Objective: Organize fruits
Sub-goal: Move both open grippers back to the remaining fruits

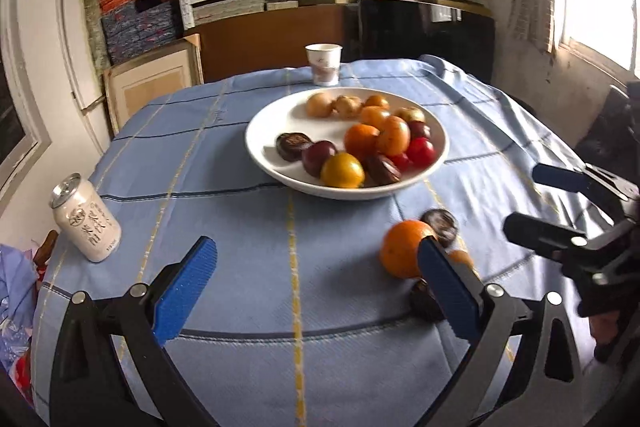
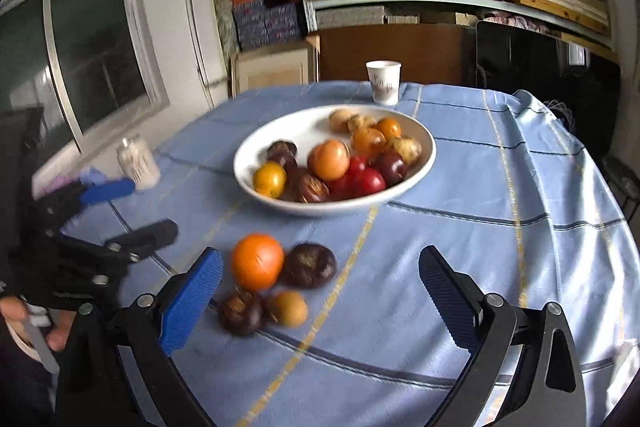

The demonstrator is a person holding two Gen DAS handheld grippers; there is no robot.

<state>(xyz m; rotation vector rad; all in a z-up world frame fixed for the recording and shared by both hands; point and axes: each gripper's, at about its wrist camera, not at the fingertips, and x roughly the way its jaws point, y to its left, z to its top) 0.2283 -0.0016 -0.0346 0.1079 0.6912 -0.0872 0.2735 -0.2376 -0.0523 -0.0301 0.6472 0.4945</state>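
A white bowl (image 1: pixel 264 131) (image 2: pixel 420 139) holds several oranges, red and dark fruits. On the blue cloth in front of it lie an orange (image 1: pixel 400 247) (image 2: pixel 257 259), two dark round fruits (image 2: pixel 309 264) (image 2: pixel 240 311) and a small tan fruit (image 2: pixel 289 307). My left gripper (image 1: pixel 316 267) is open and empty, its right finger just in front of the orange. My right gripper (image 2: pixel 320 279) is open and empty, above the cloth just right of the loose fruits. It also shows at the right of the left wrist view (image 1: pixel 536 199).
A white drink can (image 1: pixel 86 219) (image 2: pixel 138 161) stands at the table's left edge. A paper cup (image 1: pixel 324 63) (image 2: pixel 384 82) stands behind the bowl. Shelves of stacked boards fill the back wall. The cloth hangs over the table's right edge.
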